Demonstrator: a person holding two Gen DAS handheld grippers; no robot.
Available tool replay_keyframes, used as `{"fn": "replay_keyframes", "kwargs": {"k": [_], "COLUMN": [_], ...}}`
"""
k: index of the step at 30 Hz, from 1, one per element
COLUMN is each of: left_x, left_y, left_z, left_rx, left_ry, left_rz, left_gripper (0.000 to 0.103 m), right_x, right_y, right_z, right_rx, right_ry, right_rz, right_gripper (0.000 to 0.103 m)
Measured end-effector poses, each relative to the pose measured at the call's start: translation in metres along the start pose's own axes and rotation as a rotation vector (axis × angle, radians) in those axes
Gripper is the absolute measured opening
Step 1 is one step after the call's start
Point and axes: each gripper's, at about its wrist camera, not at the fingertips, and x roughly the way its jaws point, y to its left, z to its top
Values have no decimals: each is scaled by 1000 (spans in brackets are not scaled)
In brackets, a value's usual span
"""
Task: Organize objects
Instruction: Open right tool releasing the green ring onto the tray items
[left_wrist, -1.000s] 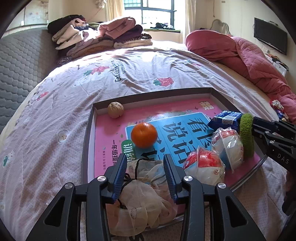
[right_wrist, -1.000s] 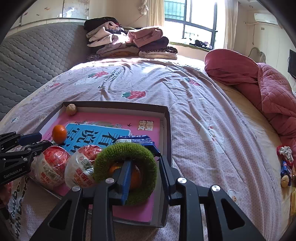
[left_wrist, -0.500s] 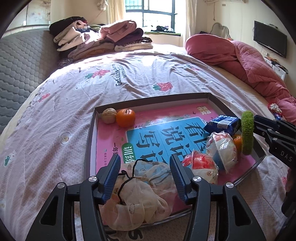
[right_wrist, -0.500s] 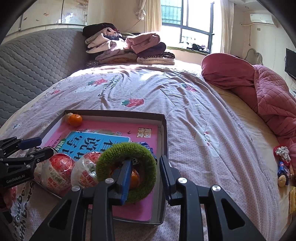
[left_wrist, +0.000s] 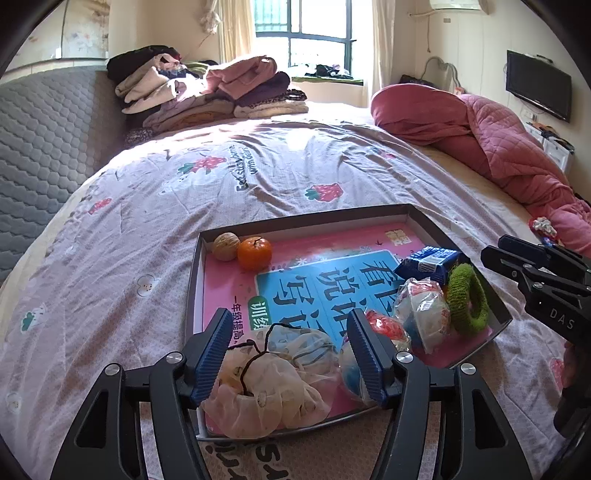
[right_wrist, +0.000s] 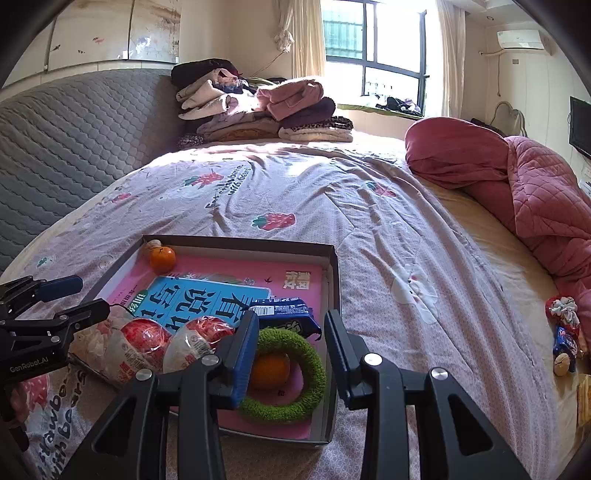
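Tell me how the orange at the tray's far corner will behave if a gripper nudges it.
The orange is round on a flat book cover, so it will likely roll freely. The walnut and the tray wall beside it would probably stop it that way. Its smooth skin may slip between the pads.

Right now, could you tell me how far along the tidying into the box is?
Mostly done: the box already holds an orange beside a walnut, two wrapped snacks, a blue packet, a mesh pouch and a green ring around a second orange. Nothing is in hand: the left gripper and right gripper are open. Left: small items on the bed's right edge.
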Motion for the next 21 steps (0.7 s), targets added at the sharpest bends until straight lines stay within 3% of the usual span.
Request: {"fn": "replay_keyframes", "kwargs": {"k": [21], "left_x": [-59], "left_y": [-4], "left_z": [3], "left_rx": [-40], "left_ry": [-100], "left_rz": [24], "left_gripper": [76], "right_x": [-54], "right_y": [7], "right_z": [12], "right_rx": [25], "right_ry": [-110], "right_rz": [78], "right_gripper": [49]}}
